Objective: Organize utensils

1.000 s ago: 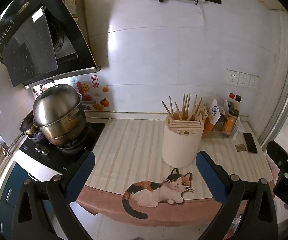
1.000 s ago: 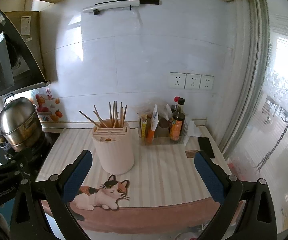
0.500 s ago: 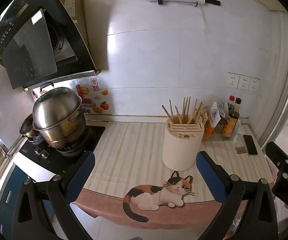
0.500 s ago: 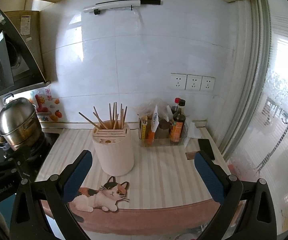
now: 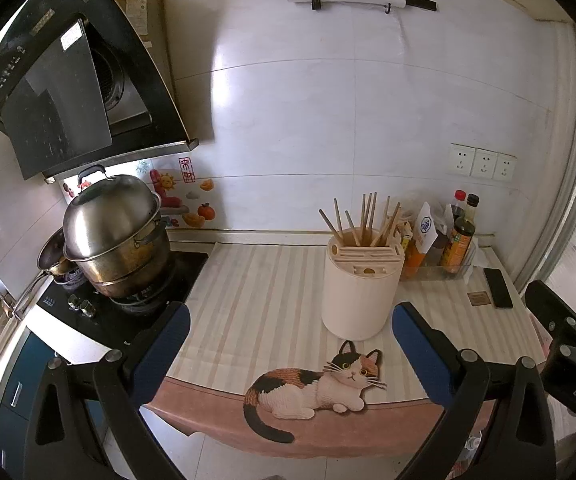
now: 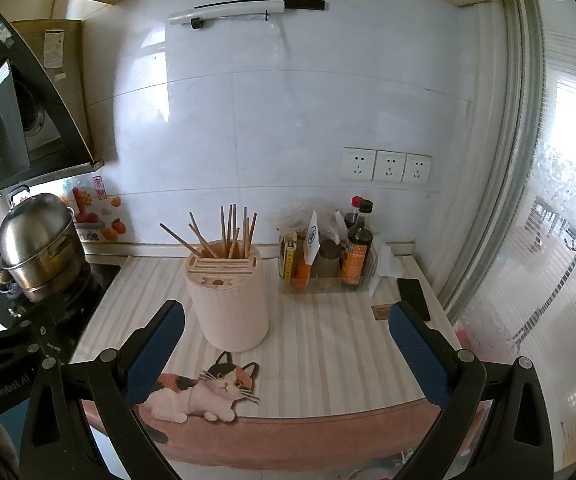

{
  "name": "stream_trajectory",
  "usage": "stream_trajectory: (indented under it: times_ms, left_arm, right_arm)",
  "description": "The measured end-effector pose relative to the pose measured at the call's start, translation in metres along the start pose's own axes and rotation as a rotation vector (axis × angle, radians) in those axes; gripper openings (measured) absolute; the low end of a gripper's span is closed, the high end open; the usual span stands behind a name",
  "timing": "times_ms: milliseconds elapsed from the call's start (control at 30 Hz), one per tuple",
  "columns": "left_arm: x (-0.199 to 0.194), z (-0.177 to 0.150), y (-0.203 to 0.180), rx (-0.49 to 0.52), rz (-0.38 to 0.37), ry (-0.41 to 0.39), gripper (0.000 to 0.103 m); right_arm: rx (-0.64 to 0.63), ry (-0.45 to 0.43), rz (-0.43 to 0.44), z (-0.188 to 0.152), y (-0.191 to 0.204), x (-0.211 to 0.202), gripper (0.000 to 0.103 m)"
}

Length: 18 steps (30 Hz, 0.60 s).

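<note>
A cream round utensil holder (image 5: 360, 288) stands on the striped counter (image 5: 255, 292), with several wooden chopsticks (image 5: 368, 220) upright in it. It also shows in the right wrist view (image 6: 229, 300), chopsticks (image 6: 231, 232) sticking up. My left gripper (image 5: 288, 340) is open and empty, back from the counter's front edge. My right gripper (image 6: 285, 340) is open and empty, also in front of the counter; its body shows in the left wrist view (image 5: 568, 340).
A steel pot (image 5: 115, 236) sits on the stove at the left. A tray of sauce bottles (image 6: 328, 264) stands behind the holder on the right. A phone (image 6: 414, 298) lies near the right edge. A cat picture (image 6: 203, 392) marks the counter front.
Both grippers have drifted slightly back and up from the counter; the holder looks a little farther away. Both stay open and empty.
</note>
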<state>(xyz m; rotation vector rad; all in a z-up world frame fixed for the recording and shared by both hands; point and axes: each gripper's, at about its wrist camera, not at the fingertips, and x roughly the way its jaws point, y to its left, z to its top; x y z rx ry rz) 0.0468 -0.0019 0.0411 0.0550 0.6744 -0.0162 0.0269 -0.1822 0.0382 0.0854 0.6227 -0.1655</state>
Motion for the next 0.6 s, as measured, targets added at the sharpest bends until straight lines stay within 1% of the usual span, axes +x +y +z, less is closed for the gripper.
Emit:
stream_trajectory:
  times_ms: [600]
  left_arm:
    - [-0.0091, -0.0065, -0.0011, -0.011, -0.007, -0.003, 0.103]
  right_arm:
    - [-0.002, 0.002, 0.005, -0.0009, 0.0003, -0.0024, 0.103]
